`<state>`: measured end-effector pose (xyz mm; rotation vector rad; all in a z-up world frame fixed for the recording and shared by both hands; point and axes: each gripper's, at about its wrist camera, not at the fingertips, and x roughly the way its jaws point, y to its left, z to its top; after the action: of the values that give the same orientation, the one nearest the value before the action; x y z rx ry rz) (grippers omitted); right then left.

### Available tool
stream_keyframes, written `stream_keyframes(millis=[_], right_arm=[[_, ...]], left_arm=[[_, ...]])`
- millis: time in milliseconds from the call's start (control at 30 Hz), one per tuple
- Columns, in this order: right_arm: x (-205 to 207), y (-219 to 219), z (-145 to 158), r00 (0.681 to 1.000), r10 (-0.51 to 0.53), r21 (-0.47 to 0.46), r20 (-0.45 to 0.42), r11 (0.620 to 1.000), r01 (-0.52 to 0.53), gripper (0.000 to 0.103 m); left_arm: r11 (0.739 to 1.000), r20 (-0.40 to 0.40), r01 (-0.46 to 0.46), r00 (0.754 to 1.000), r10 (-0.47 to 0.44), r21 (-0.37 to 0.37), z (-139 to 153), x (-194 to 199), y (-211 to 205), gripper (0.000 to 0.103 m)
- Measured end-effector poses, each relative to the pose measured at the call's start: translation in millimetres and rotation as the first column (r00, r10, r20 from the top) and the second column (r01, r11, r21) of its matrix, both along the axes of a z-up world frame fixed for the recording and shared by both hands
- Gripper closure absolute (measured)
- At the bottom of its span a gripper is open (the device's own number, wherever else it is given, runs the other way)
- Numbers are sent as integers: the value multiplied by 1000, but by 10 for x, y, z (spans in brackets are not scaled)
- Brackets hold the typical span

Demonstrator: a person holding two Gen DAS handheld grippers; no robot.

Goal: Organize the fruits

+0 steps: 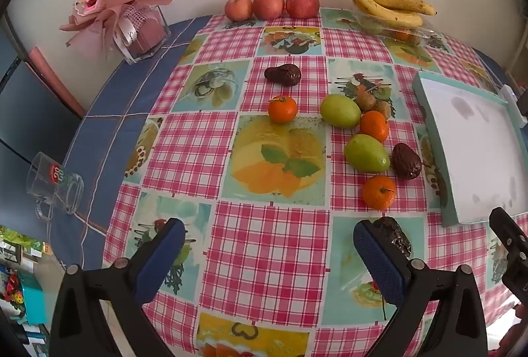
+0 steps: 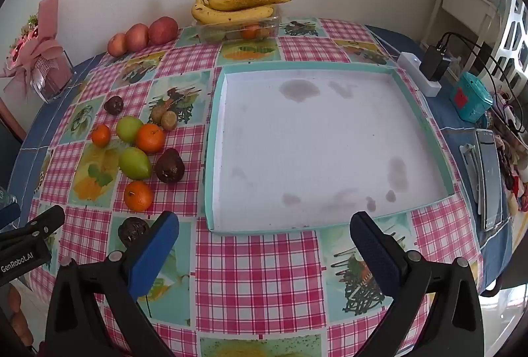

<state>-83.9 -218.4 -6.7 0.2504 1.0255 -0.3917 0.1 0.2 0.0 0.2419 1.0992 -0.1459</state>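
Loose fruit lies on the checked tablecloth: three oranges (image 1: 282,109), two green mangoes (image 1: 340,111), dark avocados (image 1: 283,74) and small kiwis (image 1: 365,101). The same pile shows in the right wrist view, left of a shallow white tray with a teal rim (image 2: 214,139); the tray holds nothing. One dark avocado (image 1: 394,233) lies just beyond my left gripper's right finger. My left gripper (image 1: 267,244) is open and empty above the cloth. My right gripper (image 2: 264,241) is open and empty at the tray's near edge.
Three apples (image 1: 269,4) and bananas on a clear fruit box (image 1: 389,5) stand at the back wall. A bouquet in a glass vase (image 1: 132,17) and a glass mug (image 1: 56,185) are at the left. A charger, teal box and phone (image 2: 491,178) are at the right.
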Motion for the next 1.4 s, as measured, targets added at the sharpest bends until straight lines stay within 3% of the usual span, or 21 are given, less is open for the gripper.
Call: stream_keyframes(millis=[1400], right_arm=[[4, 8, -2, 1000, 0, -4, -2, 1000, 0, 0]], left_arm=[[1000, 0, -5, 1000, 5, 21, -12, -3, 20, 0]])
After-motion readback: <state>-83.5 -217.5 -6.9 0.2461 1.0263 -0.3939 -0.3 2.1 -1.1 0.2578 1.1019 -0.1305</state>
